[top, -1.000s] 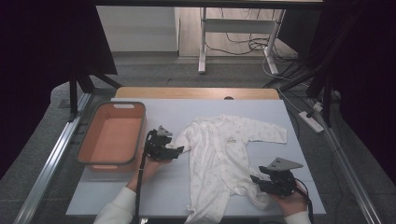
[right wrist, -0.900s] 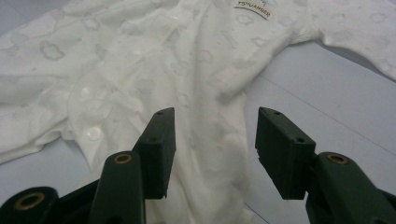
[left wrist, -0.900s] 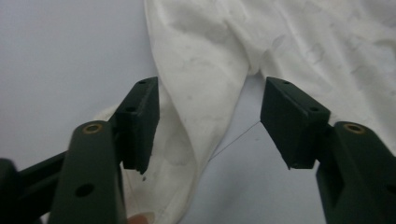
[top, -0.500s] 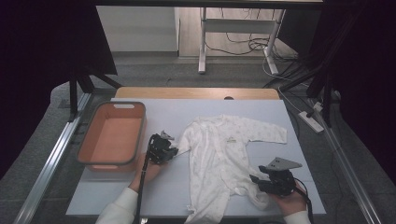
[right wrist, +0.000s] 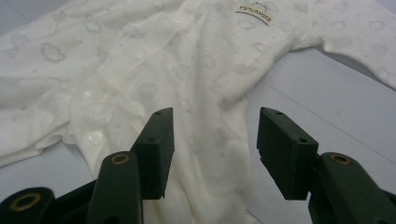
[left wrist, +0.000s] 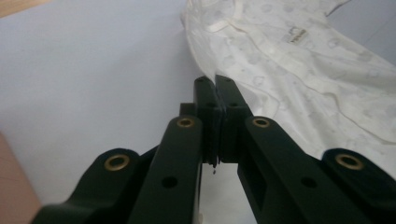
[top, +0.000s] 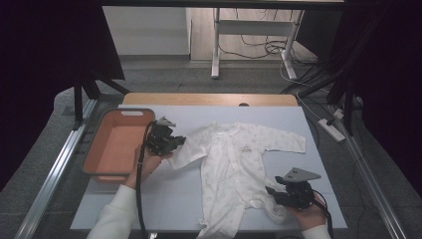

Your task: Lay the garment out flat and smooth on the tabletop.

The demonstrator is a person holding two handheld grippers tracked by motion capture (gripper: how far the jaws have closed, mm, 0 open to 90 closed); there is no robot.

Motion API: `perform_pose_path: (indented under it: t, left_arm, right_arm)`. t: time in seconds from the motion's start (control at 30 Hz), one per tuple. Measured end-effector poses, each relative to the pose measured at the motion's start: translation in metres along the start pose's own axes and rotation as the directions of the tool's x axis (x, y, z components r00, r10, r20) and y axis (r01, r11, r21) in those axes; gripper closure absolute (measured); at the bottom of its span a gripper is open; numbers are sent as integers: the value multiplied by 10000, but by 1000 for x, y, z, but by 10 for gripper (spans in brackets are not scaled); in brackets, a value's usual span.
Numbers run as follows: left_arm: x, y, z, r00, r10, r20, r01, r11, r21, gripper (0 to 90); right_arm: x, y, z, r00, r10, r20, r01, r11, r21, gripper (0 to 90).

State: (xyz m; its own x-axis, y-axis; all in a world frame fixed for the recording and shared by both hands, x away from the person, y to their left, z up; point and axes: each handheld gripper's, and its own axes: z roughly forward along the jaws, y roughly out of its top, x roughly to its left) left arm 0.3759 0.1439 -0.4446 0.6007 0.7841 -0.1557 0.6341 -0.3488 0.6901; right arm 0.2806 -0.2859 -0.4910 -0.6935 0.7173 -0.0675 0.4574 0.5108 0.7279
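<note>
A white baby romper (top: 234, 169) lies spread flat on the pale table cover (top: 169, 199), its sleeves out to either side and its legs pointing toward the person's edge of the table. The left gripper (top: 171, 142), held in the person's left hand (top: 149, 162), sits at the end of the garment's left sleeve, just beside the orange plastic tub (top: 112, 149) at the table's left. In the left gripper view its jaws stand pressed together with barely a slit between them, their tips at the edge of the romper (left wrist: 299, 70); whether any cloth is pinched between them cannot be told. The right gripper (top: 278, 194), in the person's right hand (top: 308, 214), rests low at the romper's right leg, near the table's front edge. In the right gripper view its jaws stand wide apart and hold nothing, the printed fabric (right wrist: 187, 93) lying between and beyond them, with a row of snap buttons (right wrist: 95, 136) just left of the left jaw and a small sewn label (right wrist: 256, 14) farther up on the chest. The garment's right sleeve stretches off toward the far right of the cover, well apart from both grippers.
</note>
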Motion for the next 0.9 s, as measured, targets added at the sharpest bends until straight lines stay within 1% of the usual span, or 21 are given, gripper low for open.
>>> perform_pose_path:
  t: [0.07,0.13,0.2,0.33,0.37,0.5,0.57,0.6,0.63,0.67,0.7,0.73,0.8,0.87,0.9]
  left_arm:
    - [9,5,1,9998,-182,43,182,9997,136,883]
    - [15,8,0,9995,-308,48,307,9994,144,881]
    - [20,10,1,9992,-382,-81,383,9990,213,878]
    - [35,12,4,9970,-772,-106,776,9962,393,868]
    - [37,12,4,9966,-812,-129,817,9957,434,868]
    - [46,11,8,9936,-1045,-428,1068,9927,563,836]
    - [50,10,10,9911,-1161,-654,1201,9909,612,760]
    - [51,10,10,9895,-1214,-791,1263,9902,599,668]
    - [52,10,10,9885,-1245,-854,1293,9902,526,598]
    - [53,10,8,9875,-1308,-885,1343,9903,350,512]
    - [52,10,6,9870,-1327,-908,1355,9905,251,512]
    - [51,10,4,9863,-1322,-983,1339,9909,106,468]
    - [47,9,-2,9856,-1281,-1104,1262,9917,-239,414]
    - [42,8,-6,9868,-1203,-1084,1157,9921,-479,395]
    - [39,7,-9,9882,-1150,-1010,1096,9923,-582,392]
  right_arm:
    - [-1,0,0,10000,12,6,-12,10000,41,464]
    - [-1,-1,0,10000,24,4,-24,10000,27,463]
    - [-2,-1,0,10000,42,7,-42,10000,19,463]
    - [-2,-1,-1,10000,45,17,-45,10000,-16,459]
    - [-2,-1,-1,10000,45,17,-45,10000,-16,459]
    - [-2,-1,0,10000,-5,31,5,10000,6,457]
    - [-1,0,0,10000,-18,31,17,10000,17,455]
    - [-1,0,0,10000,-34,35,34,10000,34,454]
    - [-1,0,0,10000,-32,34,32,10000,32,454]
    - [-1,0,0,10000,-57,61,57,10000,23,451]
    - [-1,0,0,10000,-57,61,57,10000,23,451]
    - [-1,0,-1,10000,-70,69,70,10000,11,451]
    - [-1,0,-1,9999,-71,89,71,10000,-11,448]
    - [-1,0,-1,9999,-91,84,91,9999,-64,446]
    - [-1,0,-1,9999,-116,89,117,9999,-84,445]
